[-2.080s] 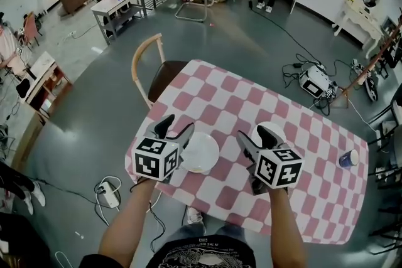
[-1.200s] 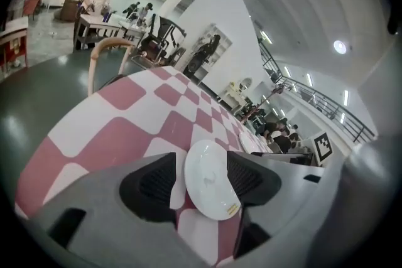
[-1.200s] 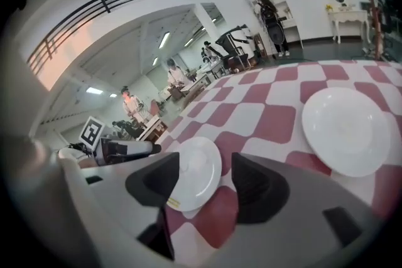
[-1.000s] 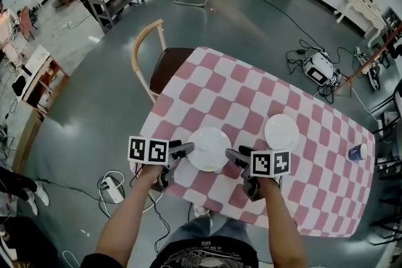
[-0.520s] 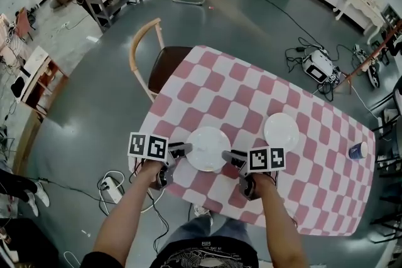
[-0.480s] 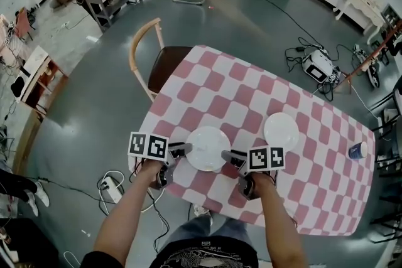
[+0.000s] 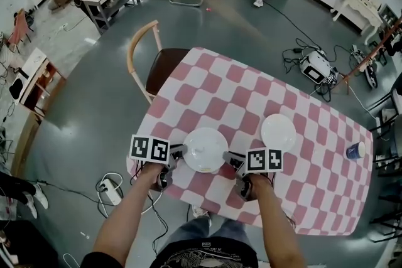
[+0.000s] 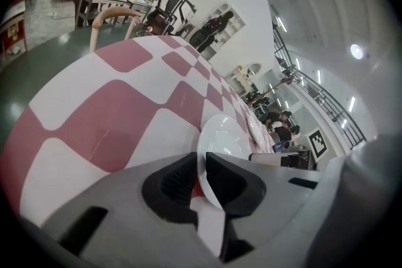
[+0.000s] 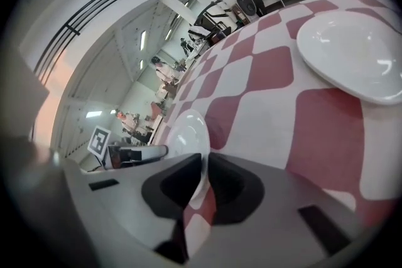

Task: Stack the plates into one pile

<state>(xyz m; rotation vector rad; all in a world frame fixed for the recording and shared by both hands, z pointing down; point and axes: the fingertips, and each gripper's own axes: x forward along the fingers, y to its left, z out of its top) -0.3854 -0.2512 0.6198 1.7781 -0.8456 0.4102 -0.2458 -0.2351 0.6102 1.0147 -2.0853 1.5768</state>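
Note:
Two white plates lie on the checked tablecloth. The near plate (image 7: 204, 149) sits between my grippers by the front edge. My left gripper (image 7: 178, 152) has the plate's left rim (image 8: 225, 146) between its jaws, which are closing, pads on the rim. My right gripper (image 7: 232, 162) holds the right rim (image 9: 188, 135) the same way, jaws closing. The left gripper (image 8: 202, 180) and the right gripper (image 9: 205, 182) each show the thin rim pinched between dark pads. The second plate (image 7: 278, 132) lies apart at the right (image 9: 352, 53).
A blue paper cup (image 7: 355, 150) stands near the table's right edge. A wooden chair (image 7: 151, 66) sits at the far left corner of the table (image 7: 251, 91). Cables and a power strip (image 7: 110, 190) lie on the floor at the left.
Both grippers came down from in front of the camera to either side of the near plate. Their jaws narrowed onto its rim.

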